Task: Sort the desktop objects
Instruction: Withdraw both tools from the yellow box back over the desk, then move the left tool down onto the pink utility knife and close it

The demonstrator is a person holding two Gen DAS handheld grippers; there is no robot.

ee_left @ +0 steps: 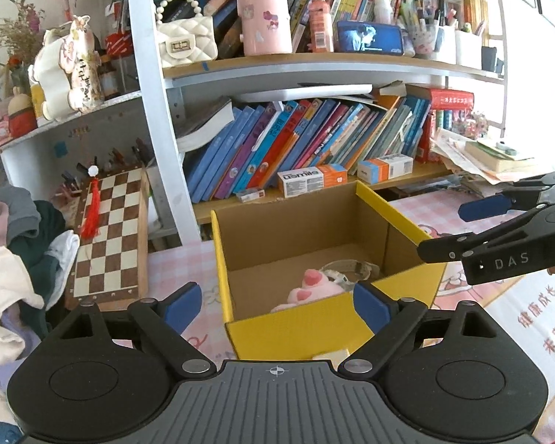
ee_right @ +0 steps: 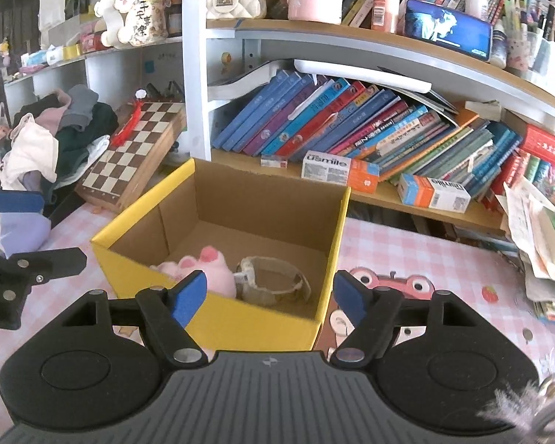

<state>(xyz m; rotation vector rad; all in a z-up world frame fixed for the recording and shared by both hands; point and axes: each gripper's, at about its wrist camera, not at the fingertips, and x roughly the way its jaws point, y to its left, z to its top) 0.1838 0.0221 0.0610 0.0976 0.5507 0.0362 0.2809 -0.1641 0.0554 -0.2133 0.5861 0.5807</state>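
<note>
Both grippers hovering before yellow box (ee_right: 240, 318), left gripper (ee_left: 277, 305) and right gripper (ee_right: 270, 296) spread wide, gripping nothing. Pink plush (ee_right: 207, 268) and watch (ee_right: 277, 285) lying inside.

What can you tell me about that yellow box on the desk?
The yellow box is an open-topped cardboard carton, bright yellow outside and plain brown inside, with no lid or flaps showing. It stands upright on the pink checked tablecloth, in front of the bookshelf. On its floor lie a pink plush toy and a pale coiled strap, side by side. Nothing grips it: both pairs of blue-padded fingers hang open near its front edge.
</note>
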